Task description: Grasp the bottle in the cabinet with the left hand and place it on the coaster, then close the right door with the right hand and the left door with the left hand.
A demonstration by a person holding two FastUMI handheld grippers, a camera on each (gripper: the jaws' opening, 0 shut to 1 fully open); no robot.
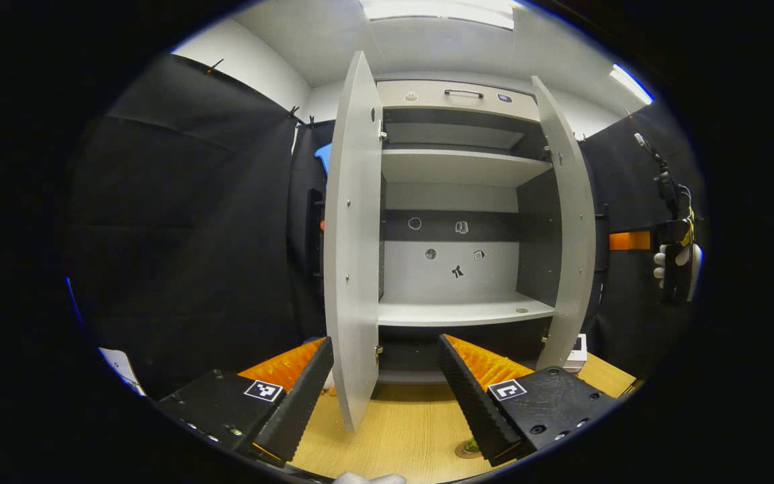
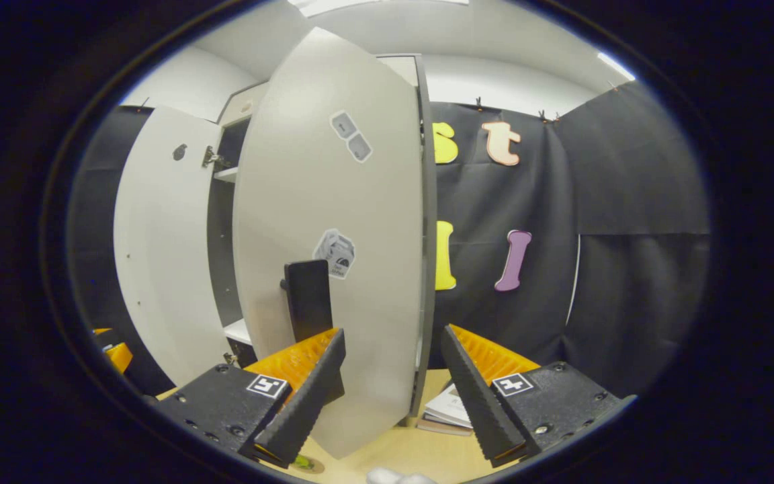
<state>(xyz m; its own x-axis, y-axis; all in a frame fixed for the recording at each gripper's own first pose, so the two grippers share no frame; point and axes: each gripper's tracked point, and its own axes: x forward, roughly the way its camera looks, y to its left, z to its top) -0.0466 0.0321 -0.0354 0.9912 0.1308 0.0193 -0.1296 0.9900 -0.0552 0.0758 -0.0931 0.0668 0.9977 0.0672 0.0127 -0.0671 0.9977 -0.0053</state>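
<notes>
The left gripper [image 1: 383,396] is seen at the bottom of the left gripper view with its jaws spread wide and nothing held between them; it is pointed at the cabinet [image 1: 457,101], whose left door [image 1: 353,242] and right door [image 1: 572,228] both stand open; the edge of the left door is lined up with the gap between the fingers, though contact cannot be judged; the shelves [image 1: 461,310] are seen bare of any bottle; a round coaster [image 1: 466,450] is glimpsed on the wooden table [image 1: 400,430] just beside the right-hand finger, and the bottle itself cannot be made out with certainty; a gloved hand [image 1: 676,259] is seen far off at the right edge, holding the other gripper; in the right gripper view the right gripper [image 2: 390,393] is likewise held wide with nothing in it, close to the outer face of the right door [image 2: 333,255], whose dark handle [image 2: 308,299] sits just above the left-hand finger; some booklets [image 2: 447,410] lie on the table [image 2: 420,457] beneath the door edge
</notes>
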